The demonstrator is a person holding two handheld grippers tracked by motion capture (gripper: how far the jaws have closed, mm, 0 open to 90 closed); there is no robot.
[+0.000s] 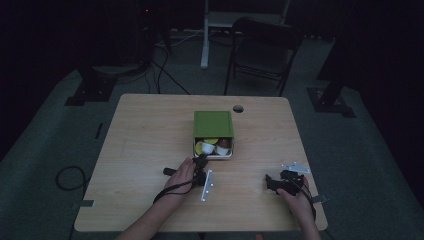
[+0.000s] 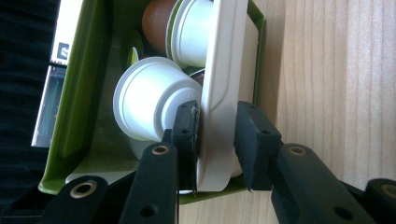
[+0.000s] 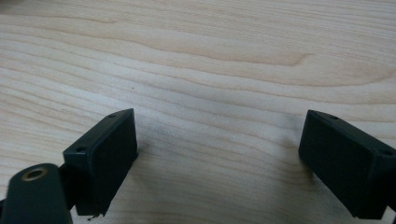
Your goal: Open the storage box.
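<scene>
A green box point(image 1: 213, 123) stands at the middle of the wooden table point(image 1: 150, 130), its drawer point(image 1: 216, 156) pulled out toward me. Inside lie several coffee capsules point(image 1: 208, 147), white, yellow and brown. My left gripper point(image 1: 201, 161) is at the drawer's front left corner. In the left gripper view, my left gripper point(image 2: 217, 123) is shut on the cream drawer front point(image 2: 222, 70), one pad inside the drawer and one outside. A white capsule point(image 2: 149, 102) lies against the inner pad, a brown one point(image 2: 156, 18) farther in. My right gripper point(image 1: 274, 182) rests at the table's right front. It stands open point(image 3: 219, 154) over bare wood.
A round cable hole point(image 1: 238, 108) sits in the table behind the box. A dark folding chair point(image 1: 262, 47) and a white stand point(image 1: 205, 35) are beyond the far edge. A cable loop point(image 1: 67, 177) lies on the floor at the left.
</scene>
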